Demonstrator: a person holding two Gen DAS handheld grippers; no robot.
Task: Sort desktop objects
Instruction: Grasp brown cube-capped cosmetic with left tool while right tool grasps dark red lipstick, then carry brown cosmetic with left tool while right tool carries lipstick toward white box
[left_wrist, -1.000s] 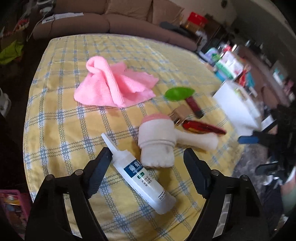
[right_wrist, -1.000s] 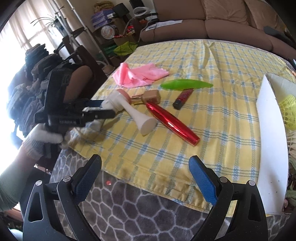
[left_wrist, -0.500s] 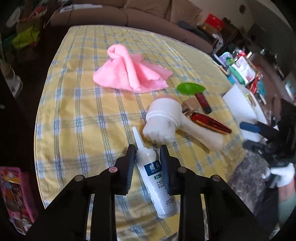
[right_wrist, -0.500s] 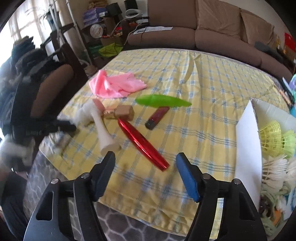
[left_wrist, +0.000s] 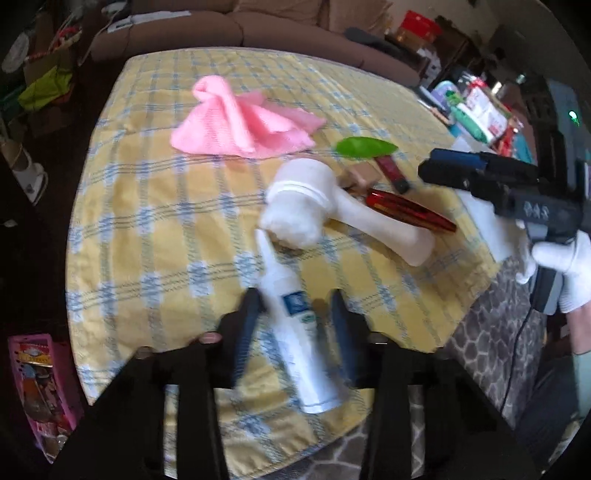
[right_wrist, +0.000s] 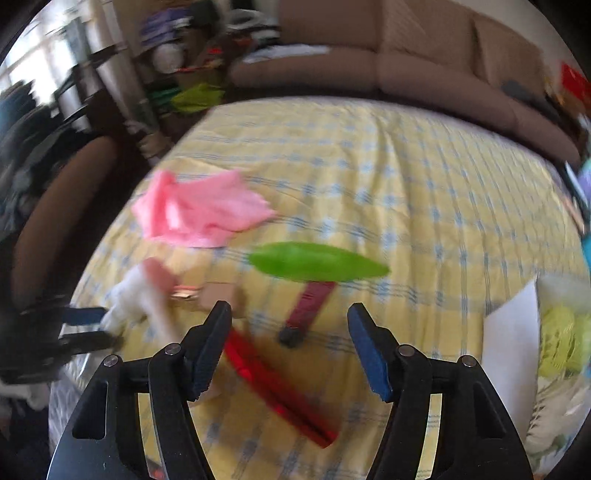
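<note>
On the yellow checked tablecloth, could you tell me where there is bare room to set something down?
The cloth is bare beyond the pink towel toward the sofa, and along the edge left of the white tube. It is crowded where the white brush, red pen and green case cluster.
</note>
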